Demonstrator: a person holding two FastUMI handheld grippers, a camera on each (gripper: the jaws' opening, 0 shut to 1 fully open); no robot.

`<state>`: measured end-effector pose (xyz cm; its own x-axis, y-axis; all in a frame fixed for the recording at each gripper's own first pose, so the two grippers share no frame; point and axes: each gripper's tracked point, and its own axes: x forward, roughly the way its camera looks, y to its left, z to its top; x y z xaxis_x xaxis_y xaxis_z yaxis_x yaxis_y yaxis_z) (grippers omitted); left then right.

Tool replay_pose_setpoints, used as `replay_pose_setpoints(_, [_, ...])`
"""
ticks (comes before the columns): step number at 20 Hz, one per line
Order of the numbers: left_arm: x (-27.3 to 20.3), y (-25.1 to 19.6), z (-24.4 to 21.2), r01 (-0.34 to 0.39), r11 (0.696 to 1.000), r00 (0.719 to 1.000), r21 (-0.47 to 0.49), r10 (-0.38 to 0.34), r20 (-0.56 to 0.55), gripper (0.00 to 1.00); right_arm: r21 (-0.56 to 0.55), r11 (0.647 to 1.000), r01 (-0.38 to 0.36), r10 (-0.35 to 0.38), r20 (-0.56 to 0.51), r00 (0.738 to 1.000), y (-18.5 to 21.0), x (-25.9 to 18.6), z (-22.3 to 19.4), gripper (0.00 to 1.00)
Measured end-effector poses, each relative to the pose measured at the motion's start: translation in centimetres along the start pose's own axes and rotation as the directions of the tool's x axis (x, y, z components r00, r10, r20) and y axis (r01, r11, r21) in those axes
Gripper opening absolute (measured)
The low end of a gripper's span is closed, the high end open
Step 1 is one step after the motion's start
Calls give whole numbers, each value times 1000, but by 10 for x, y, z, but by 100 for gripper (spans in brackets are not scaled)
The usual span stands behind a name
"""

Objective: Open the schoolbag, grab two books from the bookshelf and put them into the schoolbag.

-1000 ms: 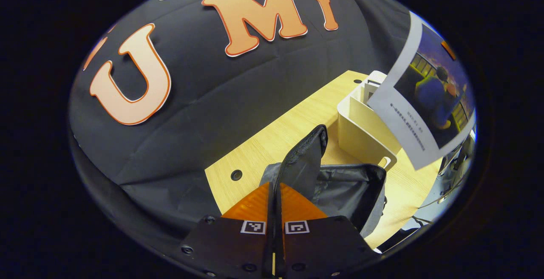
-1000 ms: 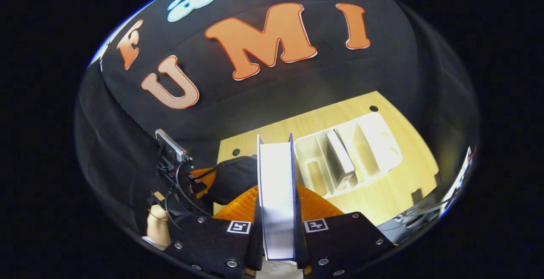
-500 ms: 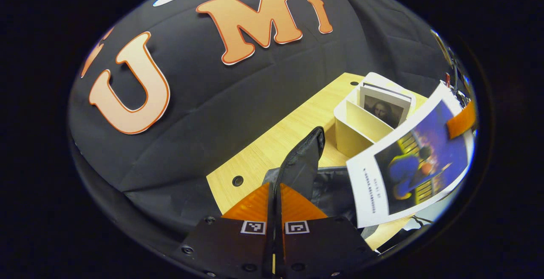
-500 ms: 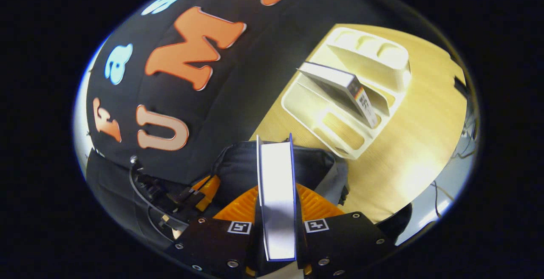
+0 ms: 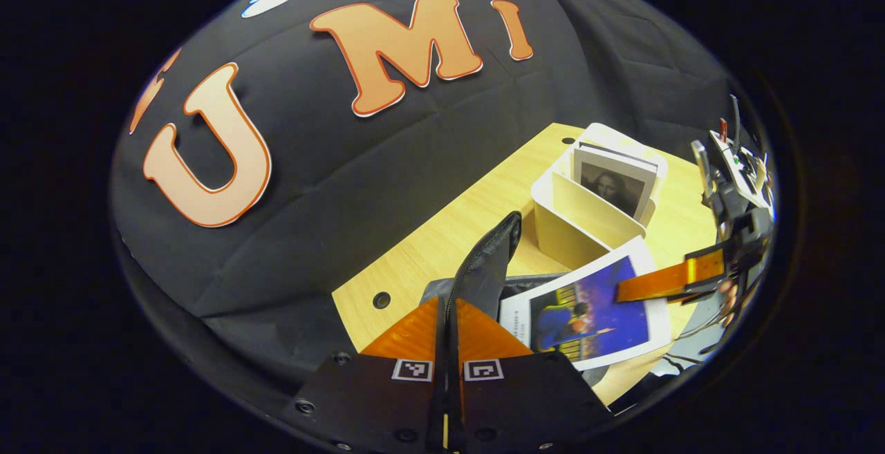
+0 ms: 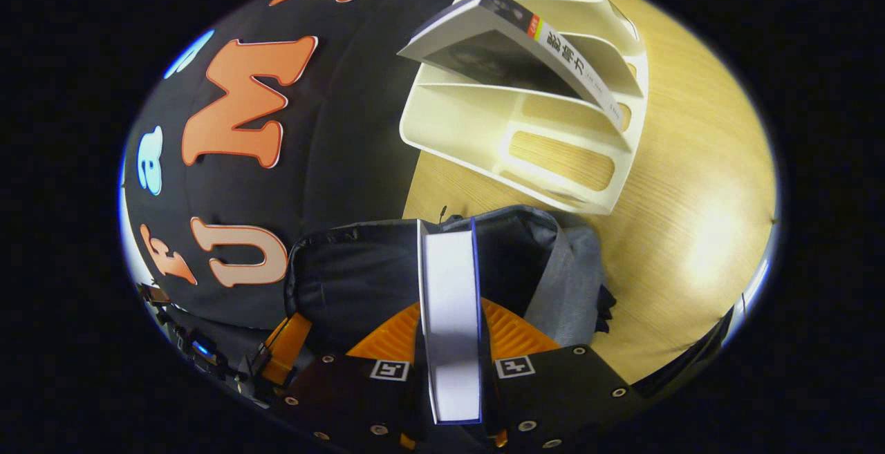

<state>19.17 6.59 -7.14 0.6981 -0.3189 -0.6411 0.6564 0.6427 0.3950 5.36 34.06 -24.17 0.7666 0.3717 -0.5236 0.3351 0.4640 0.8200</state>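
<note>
My left gripper (image 5: 448, 305) is shut on the black flap of the schoolbag (image 5: 492, 260) and holds it upright, so the bag stands open. In the left gripper view a blue-covered book (image 5: 588, 319) hangs tilted over the bag's opening, pinched by my right gripper (image 5: 660, 287). The right gripper view looks along the book's white page edge (image 6: 451, 316), on which the right gripper (image 6: 451, 305) is shut, just above the open schoolbag (image 6: 346, 281). The white bookshelf (image 6: 525, 143) behind holds a second book (image 6: 511, 53), leaning; its portrait cover (image 5: 617, 186) shows in the left gripper view.
The wooden table (image 6: 691, 198) carries the bag and the shelf (image 5: 567, 222), with a cable hole (image 5: 381, 300) near the wall. The black cloth wall runs close behind both. My left gripper (image 6: 280, 357) shows at the bag's left edge.
The right gripper has swung the blue book down and left, from beside the shelf to just over the bag's opening. The left gripper keeps the flap raised.
</note>
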Motion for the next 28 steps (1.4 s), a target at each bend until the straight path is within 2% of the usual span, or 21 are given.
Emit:
replay_pose_setpoints(3, [-3,-11,6,-4,999,1000,39,3,13,2,4,1000,18,-19,17,1000,-2,32,-11,30])
replay_pose_setpoints(6, [-6,-24,3,14,998,1000,61,-14,10,2,65,998,-22,19,49,999,9,56,-17,31])
replay_pose_setpoints(9, [-4,-27,-2,7,995,1000,101,-8,10,1,60,998,-1,-3,69,998,6,77,-22,30])
replay_pose_setpoints(10, [-4,-24,-5,-1,995,1000,104,1,8,1,56,998,3,-8,80,997,5,81,-22,20])
replay_pose_setpoints(11, [-3,-22,-7,-3,995,1000,96,3,4,1,57,998,12,-17,78,997,4,87,-23,31])
replay_pose_setpoints(13, [-1,-15,-12,-5,997,1000,77,6,-5,1,66,997,36,-41,78,996,4,92,-25,32])
replay_pose_setpoints(16, [1,-5,-19,-3,1000,1000,28,3,-14,1,61,993,102,-105,49,993,-3,86,-27,40])
replay_pose_setpoints(17, [2,-4,-22,0,1000,1000,10,0,-19,1,69,991,112,-115,41,993,-3,85,-27,64])
replay_pose_setpoints(19, [3,-4,-28,15,1000,1000,-27,-15,-26,1,82,989,124,-126,15,992,-3,76,-28,77])
replay_pose_setpoints(20, [4,-3,-28,18,999,999,-40,-19,-26,1,80,988,136,-136,4,991,-5,71,-27,92])
replay_pose_setpoints(22, [3,-1,-31,15,999,999,-51,-16,-28,1,60,985,162,-161,-18,987,-8,62,-30,98])
replay_pose_setpoints(28, [5,-3,-41,22,995,999,-94,-26,-33,1,6,982,191,-191,-23,981,-6,25,-24,99])
